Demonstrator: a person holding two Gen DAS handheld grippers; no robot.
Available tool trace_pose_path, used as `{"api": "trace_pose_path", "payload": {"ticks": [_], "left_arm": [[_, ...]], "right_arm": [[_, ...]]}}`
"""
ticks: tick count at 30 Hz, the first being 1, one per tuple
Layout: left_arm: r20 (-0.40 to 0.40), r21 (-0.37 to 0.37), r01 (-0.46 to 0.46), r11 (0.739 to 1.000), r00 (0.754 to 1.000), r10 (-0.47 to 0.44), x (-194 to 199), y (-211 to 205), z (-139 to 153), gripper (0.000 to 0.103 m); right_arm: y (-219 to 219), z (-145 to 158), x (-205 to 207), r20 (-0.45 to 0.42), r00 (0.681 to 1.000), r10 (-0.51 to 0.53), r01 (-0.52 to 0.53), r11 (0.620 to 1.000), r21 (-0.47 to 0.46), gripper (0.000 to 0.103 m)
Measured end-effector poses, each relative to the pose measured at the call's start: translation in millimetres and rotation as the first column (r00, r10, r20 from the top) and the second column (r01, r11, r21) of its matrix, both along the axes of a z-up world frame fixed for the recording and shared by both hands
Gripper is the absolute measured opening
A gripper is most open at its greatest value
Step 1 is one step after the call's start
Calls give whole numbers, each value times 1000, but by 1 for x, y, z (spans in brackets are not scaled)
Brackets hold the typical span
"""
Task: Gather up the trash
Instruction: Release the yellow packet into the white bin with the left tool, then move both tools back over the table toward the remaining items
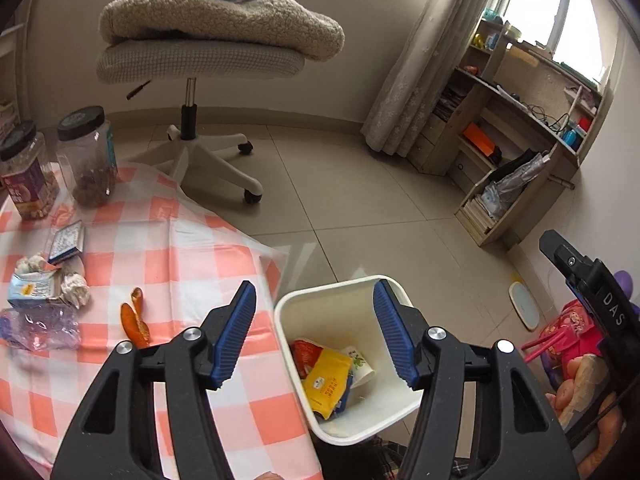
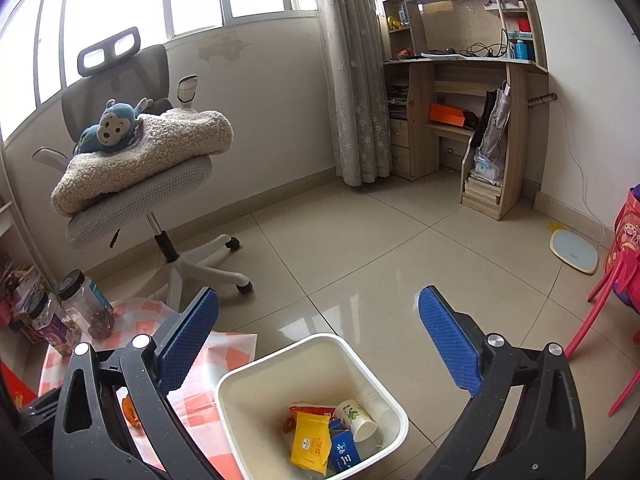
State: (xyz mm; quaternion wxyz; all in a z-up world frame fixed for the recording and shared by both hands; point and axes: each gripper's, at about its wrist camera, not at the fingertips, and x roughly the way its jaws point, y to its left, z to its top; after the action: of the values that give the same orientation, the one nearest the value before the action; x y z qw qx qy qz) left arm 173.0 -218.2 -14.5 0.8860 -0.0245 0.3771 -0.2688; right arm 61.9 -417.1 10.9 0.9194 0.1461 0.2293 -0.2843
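1. Two hand-held grippers are in view. The left hand-held gripper point(image 1: 314, 308) has its blue-padded jaws spread wide with nothing between them; it hangs over the tabletop edge and the bin rim. The right hand-held gripper point(image 2: 320, 316) is also spread wide and empty, above the bin and the bare floor.
2. Edges and room: the tabletop point(image 1: 192, 248), under an orange-and-white checked cloth, ends just beside the white waste bin point(image 1: 288, 344). The bin stands on the tiled floor point(image 1: 360, 208), which lies open between it, the office chair point(image 1: 200, 64) and the wooden shelf desk point(image 1: 512, 152).
3. Writing: the black body of the other gripper at the right of the left wrist view carries the letters "DAS". Print on the packets and jars is too small to read.
4. Bin contents: a yellow packet point(image 2: 310, 442), a red wrapper point(image 2: 312, 410), a blue packet point(image 2: 344, 454) and a white paper cup point(image 2: 356, 420) lying on its side.
5. Trash on the tabletop: an orange peel point(image 1: 134, 318), a crushed clear plastic bottle point(image 1: 38, 328), a flattened carton point(image 1: 34, 290) and crumpled tissues point(image 1: 76, 288), grouped near the left edge, well apart from the bin.
6. Other containers: two black-lidded clear jars point(image 1: 86, 156) stand at the far tabletop corner; one holds dark pieces at the bottom. A small blue box point(image 1: 66, 242) lies near them.
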Motion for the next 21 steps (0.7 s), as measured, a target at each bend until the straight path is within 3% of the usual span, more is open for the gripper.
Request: {"api": "trace_pose_path", "payload": {"ticks": [2, 4, 6, 9, 12, 16, 21], "left_arm": [[120, 41, -82, 996, 990, 77, -7, 14, 14, 82], [246, 79, -167, 983, 958, 144, -17, 23, 26, 91], [336, 109, -230, 967, 924, 182, -22, 32, 34, 92], [406, 140, -320, 937, 882, 241, -25, 45, 37, 94], [444, 149, -374, 915, 852, 276, -24, 60, 37, 96], [453, 168, -435, 884, 831, 323, -18, 84, 31, 96], [366, 232, -486, 842, 846, 388, 13, 121, 12, 96]], "right_arm": [[14, -1, 5, -18, 1000, -1, 0, 999, -45, 96], [31, -2, 11, -30, 1000, 1, -3, 996, -85, 96], [47, -2, 15, -26, 999, 25, -28, 994, -101, 96], [70, -3, 24, -33, 997, 68, -71, 991, -114, 96], [92, -5, 32, -37, 994, 99, -103, 986, -131, 96], [121, -7, 42, -47, 989, 137, -143, 975, -170, 96], [145, -13, 59, -81, 980, 181, -192, 968, -163, 96]]}}
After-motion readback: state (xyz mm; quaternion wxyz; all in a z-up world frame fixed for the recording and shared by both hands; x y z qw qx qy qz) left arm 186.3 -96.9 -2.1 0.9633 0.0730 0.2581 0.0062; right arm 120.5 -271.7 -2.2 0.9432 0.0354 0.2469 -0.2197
